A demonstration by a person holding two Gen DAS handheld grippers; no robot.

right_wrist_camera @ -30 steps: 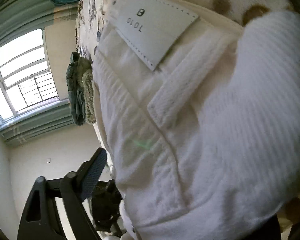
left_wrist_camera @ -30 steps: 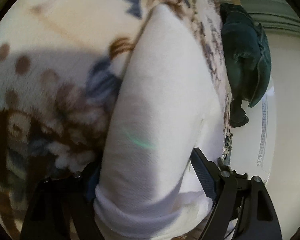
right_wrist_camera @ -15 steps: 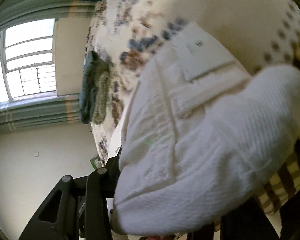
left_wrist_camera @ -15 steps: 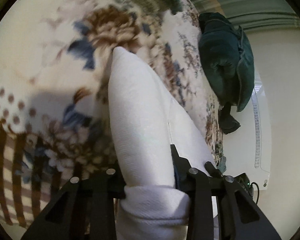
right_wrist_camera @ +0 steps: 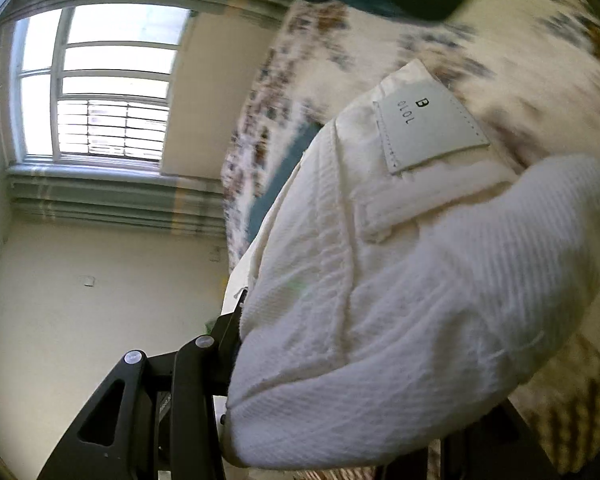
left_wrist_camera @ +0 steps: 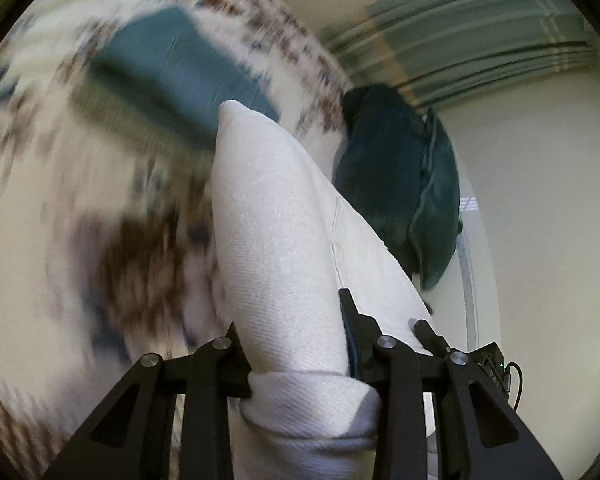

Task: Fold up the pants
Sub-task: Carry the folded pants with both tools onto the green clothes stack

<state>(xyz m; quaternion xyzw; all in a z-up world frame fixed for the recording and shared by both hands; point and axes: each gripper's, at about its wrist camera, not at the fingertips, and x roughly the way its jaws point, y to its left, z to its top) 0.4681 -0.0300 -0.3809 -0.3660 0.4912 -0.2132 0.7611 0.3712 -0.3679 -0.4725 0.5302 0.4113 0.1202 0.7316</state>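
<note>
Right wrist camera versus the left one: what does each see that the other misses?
Only the right wrist view shows the window and the pants' sewn label. Only the left wrist view shows a flat teal cloth on the bed and the dark green bundle at its edge. Both show the white pants pinched between a gripper's fingers, the floral blanket and the green curtain.

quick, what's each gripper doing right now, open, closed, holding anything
Left gripper: shut on the white pants, a bunched fold between its jaws.
Right gripper: shut on the white pants at the waistband end.
</note>
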